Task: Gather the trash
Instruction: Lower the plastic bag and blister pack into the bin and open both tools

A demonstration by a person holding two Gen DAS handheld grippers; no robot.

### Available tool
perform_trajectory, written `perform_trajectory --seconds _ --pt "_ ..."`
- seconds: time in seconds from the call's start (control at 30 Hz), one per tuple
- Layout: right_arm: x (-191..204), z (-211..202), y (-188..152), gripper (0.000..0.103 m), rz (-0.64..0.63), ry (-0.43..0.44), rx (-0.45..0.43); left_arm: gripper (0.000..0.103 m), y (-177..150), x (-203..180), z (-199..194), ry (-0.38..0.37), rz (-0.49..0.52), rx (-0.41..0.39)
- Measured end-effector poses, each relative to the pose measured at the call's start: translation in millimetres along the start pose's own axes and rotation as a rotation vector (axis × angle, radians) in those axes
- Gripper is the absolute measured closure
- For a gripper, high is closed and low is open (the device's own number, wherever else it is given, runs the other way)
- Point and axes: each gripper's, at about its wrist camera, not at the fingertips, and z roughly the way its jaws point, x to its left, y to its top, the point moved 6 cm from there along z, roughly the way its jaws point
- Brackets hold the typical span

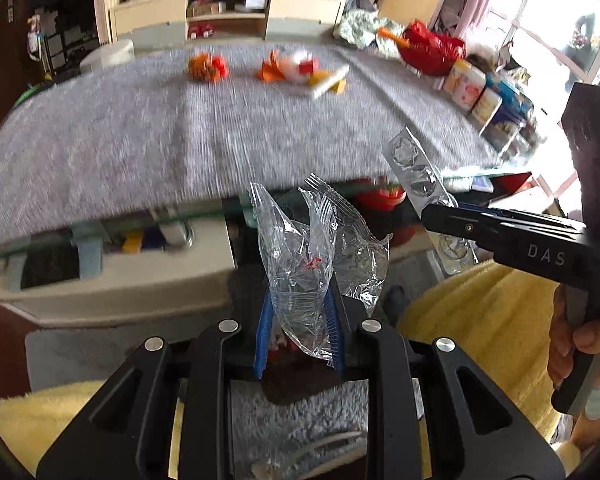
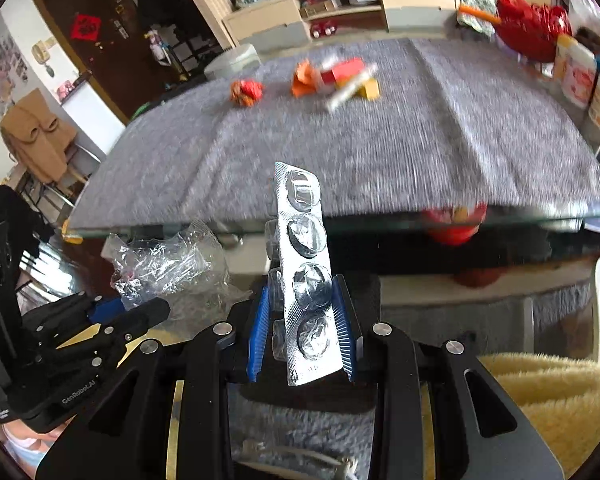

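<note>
My left gripper [image 1: 299, 312] is shut on a crumpled clear plastic wrapper [image 1: 316, 248], which stands up between its blue pads in front of the table's near edge. My right gripper [image 2: 303, 320] is shut on an empty silver blister pack [image 2: 305, 256], held upright. From the left wrist view, the right gripper [image 1: 440, 216] comes in from the right with the blister pack [image 1: 416, 172] sticking up. Seen from the right wrist, the left gripper [image 2: 140, 312] sits at lower left with the wrapper [image 2: 168, 264]. More trash lies far across the grey tablecloth [image 1: 180, 132]: an orange crumpled ball [image 1: 206, 67] and a pile of orange, red and white scraps [image 1: 304, 72].
Tins and boxes [image 1: 488, 100] and a red bowl [image 1: 432, 48] line the table's right side. A yellow fluffy blanket [image 1: 480, 320] lies below the grippers. A cabinet [image 1: 228, 16] stands behind the table. A dark door [image 2: 96, 40] and a chair with a tan coat [image 2: 36, 140] are at left.
</note>
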Motion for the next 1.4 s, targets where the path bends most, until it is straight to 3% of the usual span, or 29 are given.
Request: perform_trajectory --seconds 0.57,0.97,1.07,1.13,1.3,1.4 --pt "-26.2 75.2 -56.5 0.071 0.086 -0.016 0.190 0.079 -59.1 4.4 74.5 -0.028 -0.029 0.192" --pt "-23.7 91.0 -54.2 0.069 0.116 0.005 0.230 0.072 -64.1 4.7 95.9 -0.042 -0.041 0.241" --pt "-25.2 92.7 -50.1 0.069 0.124 0.001 0.228 0.065 -63.8 6.6 98.5 -0.034 -0.051 0.248" --pt "-27.5 91.7 -47.8 0.053 0.130 -0.004 0.220 0.053 -64.2 9.5 99.7 -0.019 -0.052 0.249" --pt "-32.7 88.6 -42.4 0.046 0.142 -0.014 0.206 0.042 -64.1 13.3 101.4 -0.010 -0.059 0.254" --pt "-36.6 80.2 -36.1 0.034 0.143 -0.028 0.186 0.032 -58.6 15.2 95.2 0.009 -0.051 0.239"
